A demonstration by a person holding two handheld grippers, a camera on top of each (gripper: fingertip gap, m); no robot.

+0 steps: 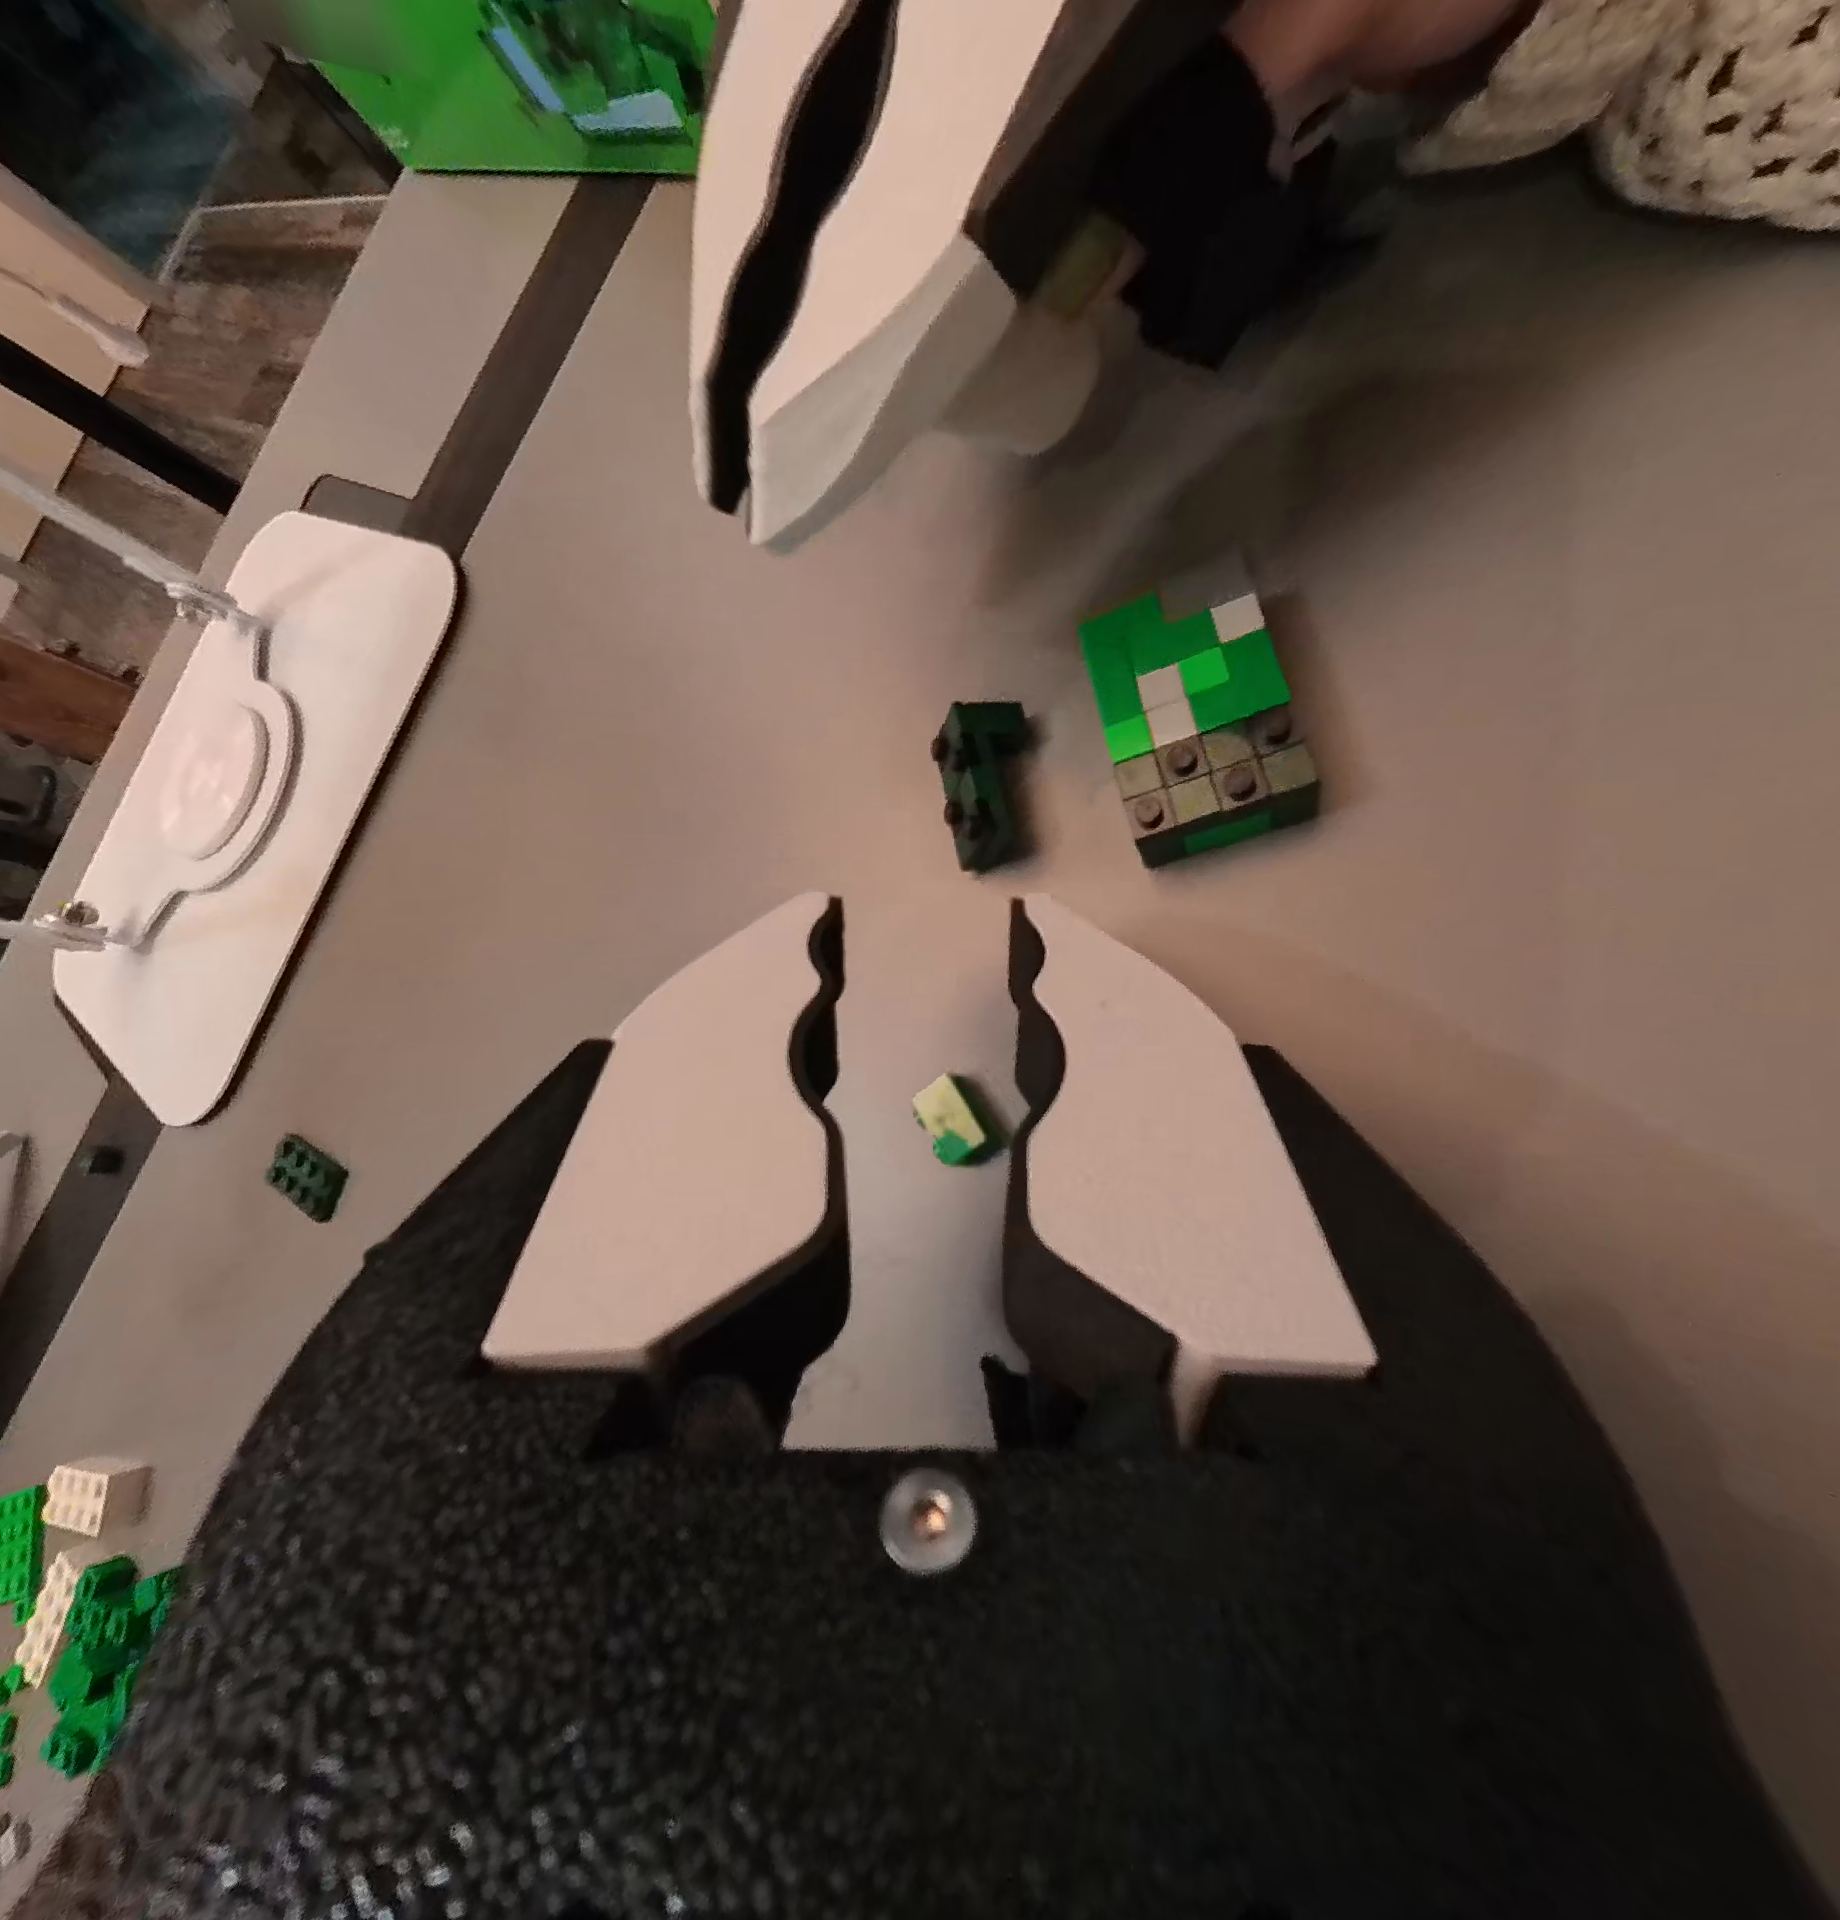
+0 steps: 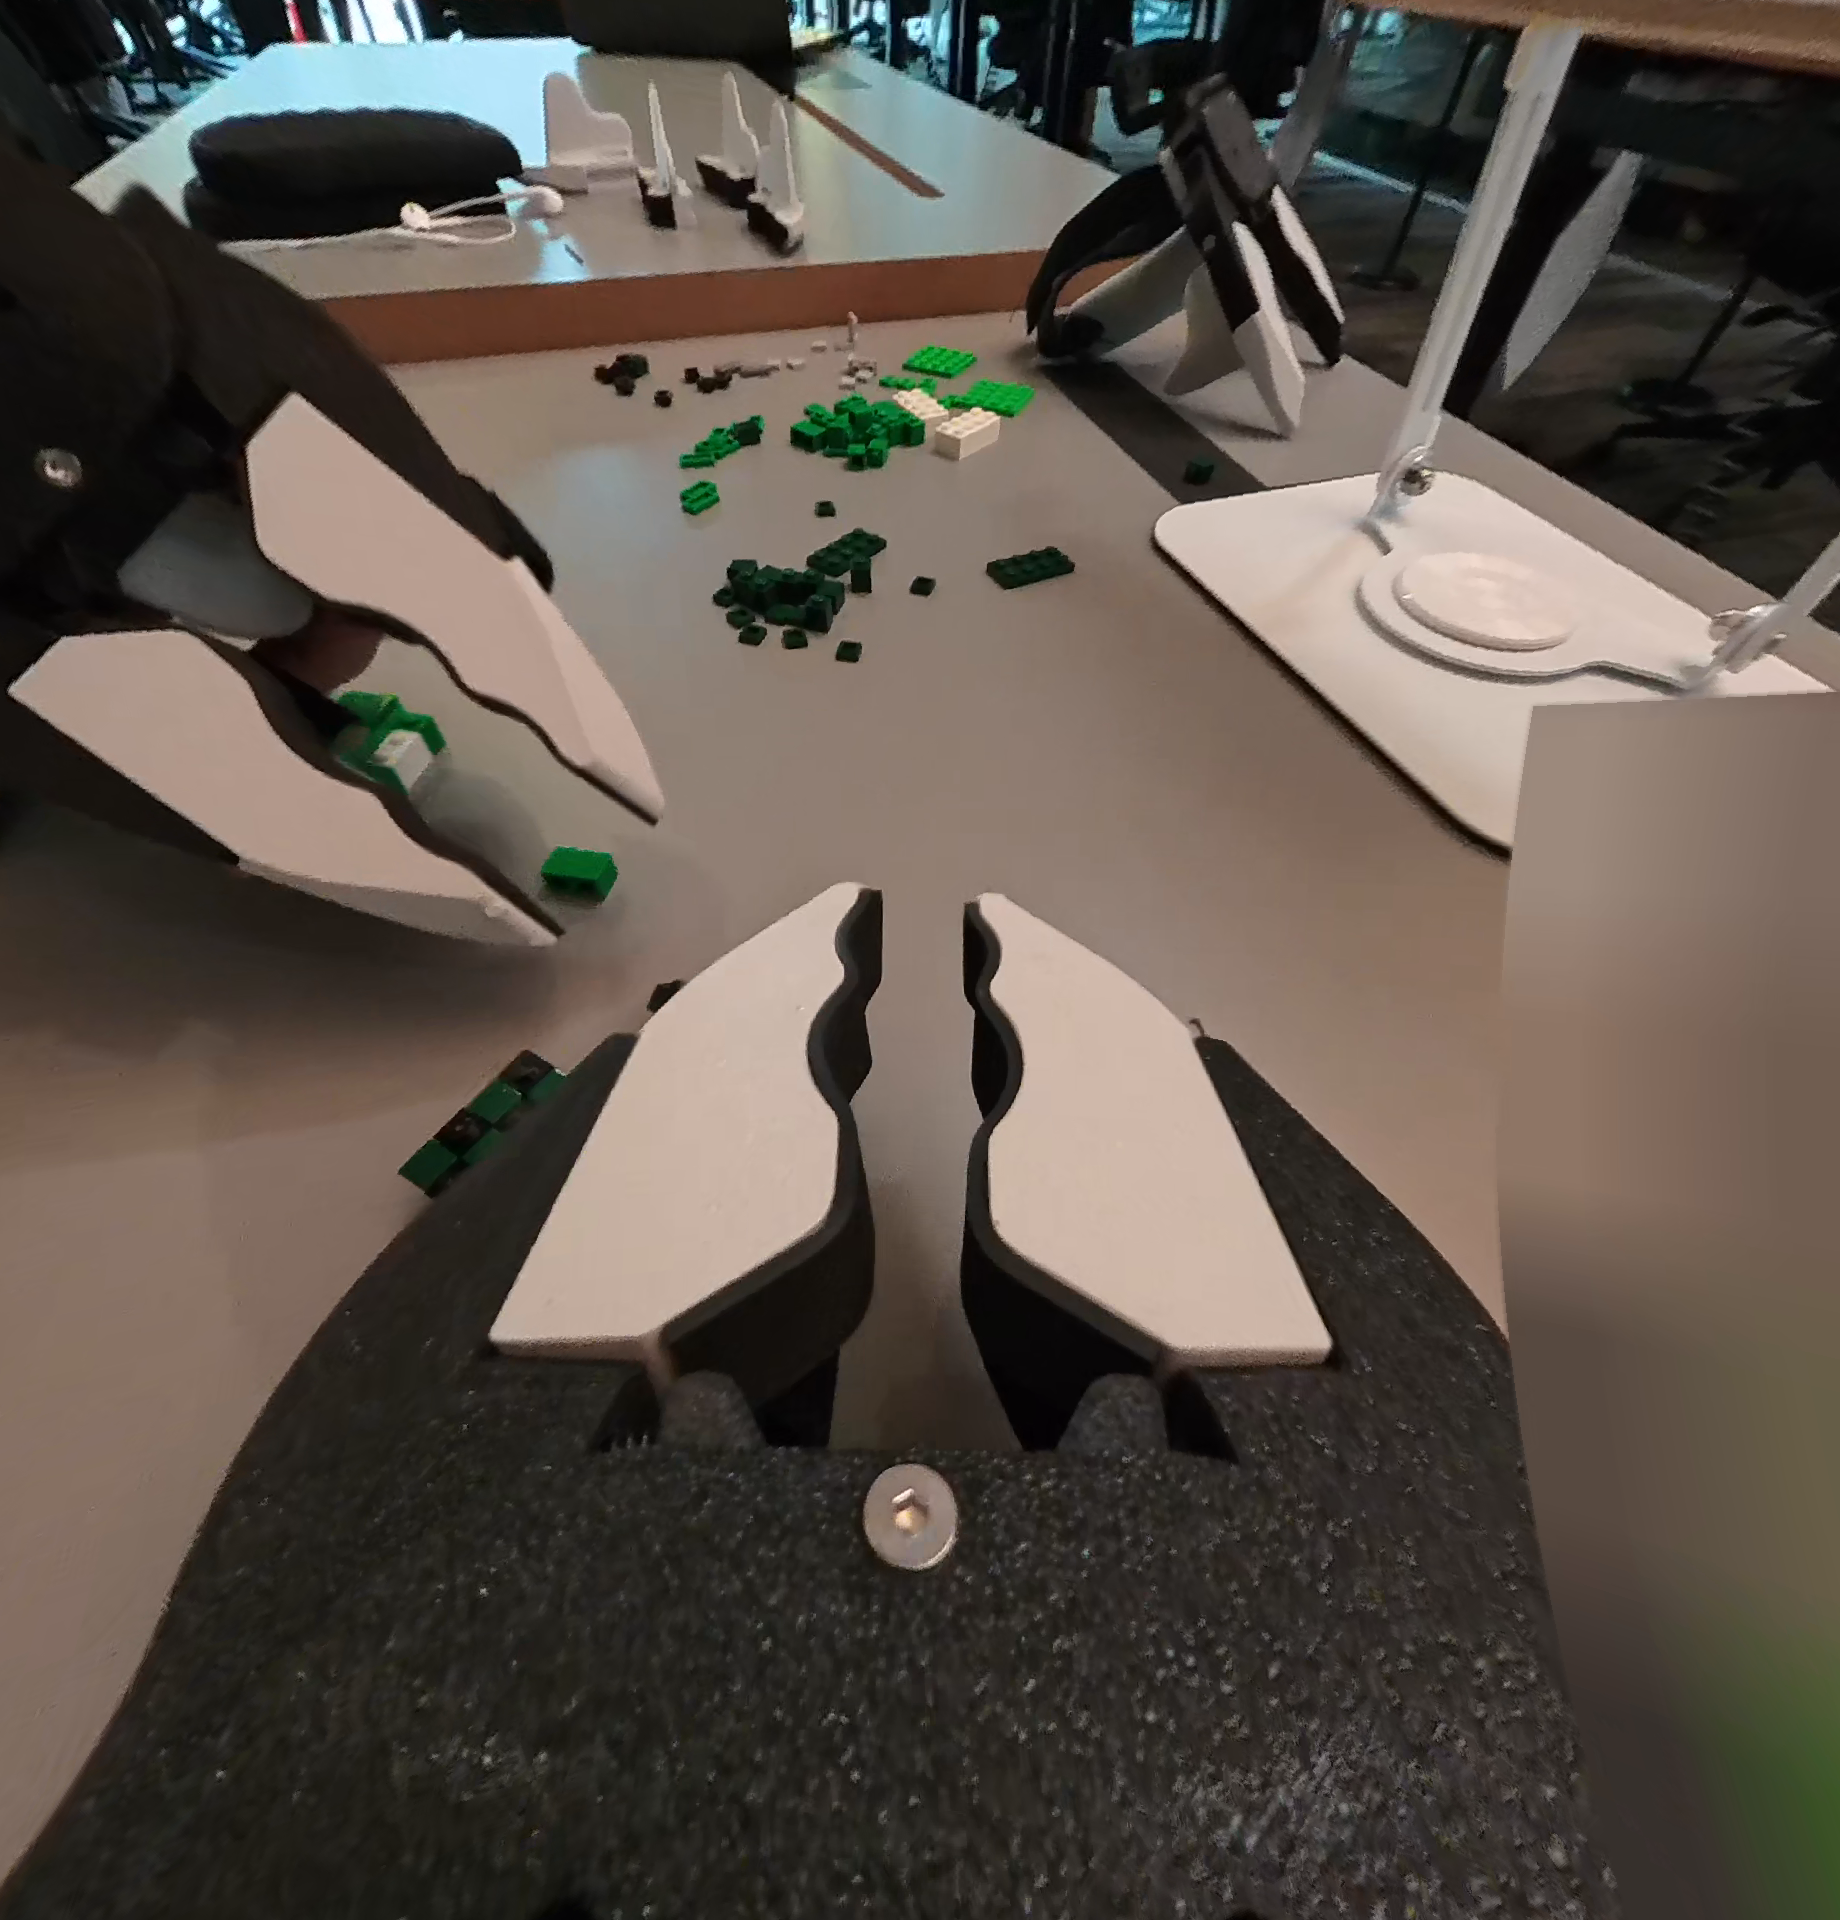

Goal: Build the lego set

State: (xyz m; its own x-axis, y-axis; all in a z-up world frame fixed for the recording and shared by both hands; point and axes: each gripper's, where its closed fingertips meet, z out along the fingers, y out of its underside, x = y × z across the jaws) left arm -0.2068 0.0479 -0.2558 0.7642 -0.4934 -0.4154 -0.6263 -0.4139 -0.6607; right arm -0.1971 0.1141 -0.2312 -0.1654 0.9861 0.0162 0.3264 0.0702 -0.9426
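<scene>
Green and pale, a small brick (image 1: 955, 1122) lay on the grey table (image 1: 635, 727) between the fingers of my left gripper (image 1: 926, 914), close against the inner face of one finger and well behind the tips. That gripper stood moderately wide and held nothing. The brick's long axis ran at a slant across the gap, so I judged that closing would first turn it, and that I should draw back or realign before squeezing. My right gripper (image 2: 921, 904) was narrower, also empty, and pointed toward the scattered green pieces (image 2: 854, 426) far across the table. From the left camera the right gripper (image 1: 750, 509) hung above and beyond, well apart from the brick, so the left was plainly the nearer. Ahead of the left tips lay a dark green assembly (image 1: 983, 779) and, just beside it, the tiled green block (image 1: 1196, 717), both untouched. I took the build to be early.
</scene>
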